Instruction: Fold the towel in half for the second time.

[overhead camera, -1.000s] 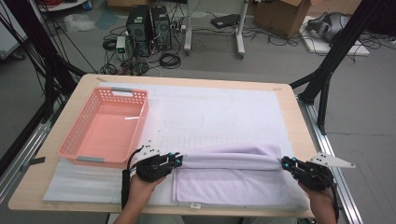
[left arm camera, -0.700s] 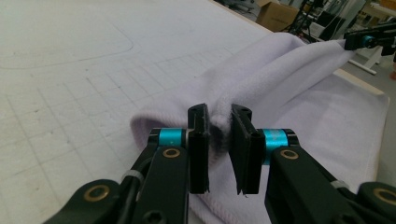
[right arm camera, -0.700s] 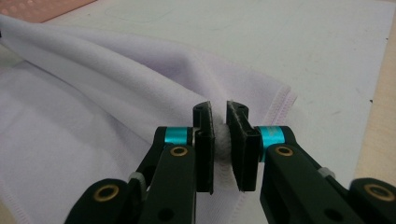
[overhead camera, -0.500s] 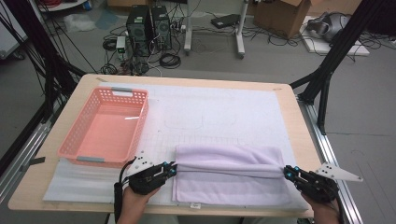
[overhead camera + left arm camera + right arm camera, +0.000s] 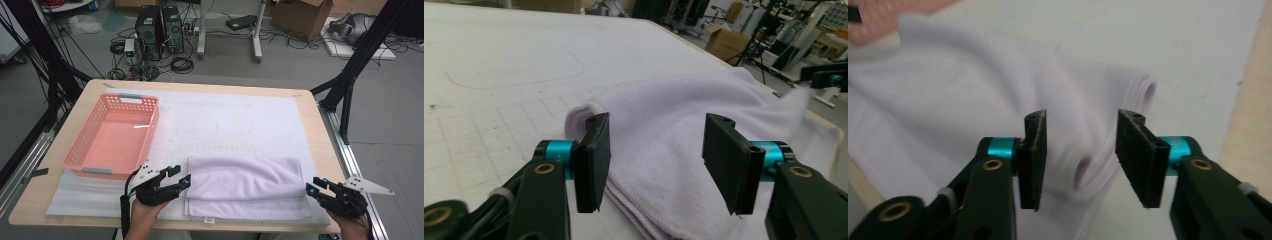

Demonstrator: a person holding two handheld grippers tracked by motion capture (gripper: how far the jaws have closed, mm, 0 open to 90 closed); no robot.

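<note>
High view showing my folded towel (image 5: 246, 187) lying at the bench's (image 5: 325, 150) near edge, my left gripper (image 5: 181, 177) and right gripper (image 5: 313, 187) flanking its ends, jaws gaping, gripping nothing, basket (image 5: 112, 137) sitting beyond.

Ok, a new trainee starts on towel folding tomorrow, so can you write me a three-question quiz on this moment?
1. True or false: the left gripper clamps the towel.
2. The pink basket holds: A) a towel B) nothing C) cables.
3. Which edge of the towel faces the right gripper?

Key
1. False: its jaws stand open beside the towel's edge.
2. B.
3. Its right edge, by the table's near right corner.
</note>
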